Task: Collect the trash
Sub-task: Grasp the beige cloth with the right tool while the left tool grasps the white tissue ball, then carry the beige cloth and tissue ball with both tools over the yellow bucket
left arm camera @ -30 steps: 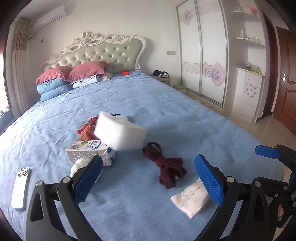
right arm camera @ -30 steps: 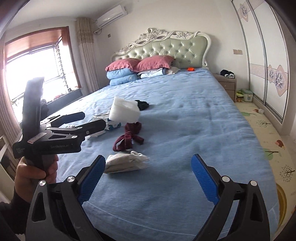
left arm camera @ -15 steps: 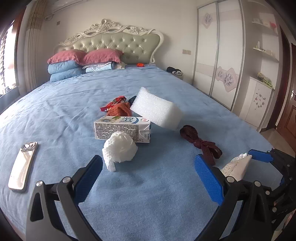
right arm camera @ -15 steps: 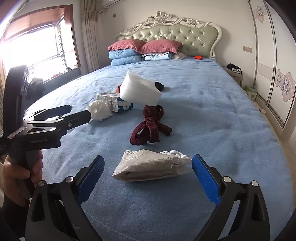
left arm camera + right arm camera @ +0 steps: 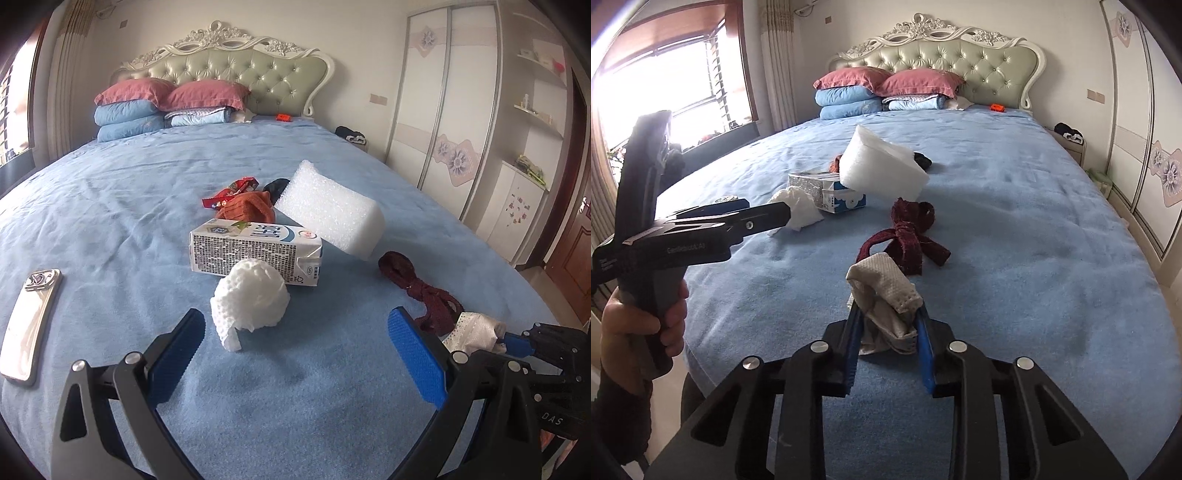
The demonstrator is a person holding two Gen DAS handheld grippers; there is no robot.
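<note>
Trash sits on our blue bed [image 5: 110, 206]; our right gripper [image 5: 888, 332] has just squeezed shut on the crumpled face mask [image 5: 886, 284] to lift it; our left gripper [image 5: 295, 354] stays spread, ready for the paper ball [image 5: 251, 295].

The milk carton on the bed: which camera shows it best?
The left wrist view: the milk carton lies near the middle, its printed side and top face showing, only a corner hidden by the crumpled tissue. In the right wrist view the carton is farther off and partly covered by the foam block.
</note>
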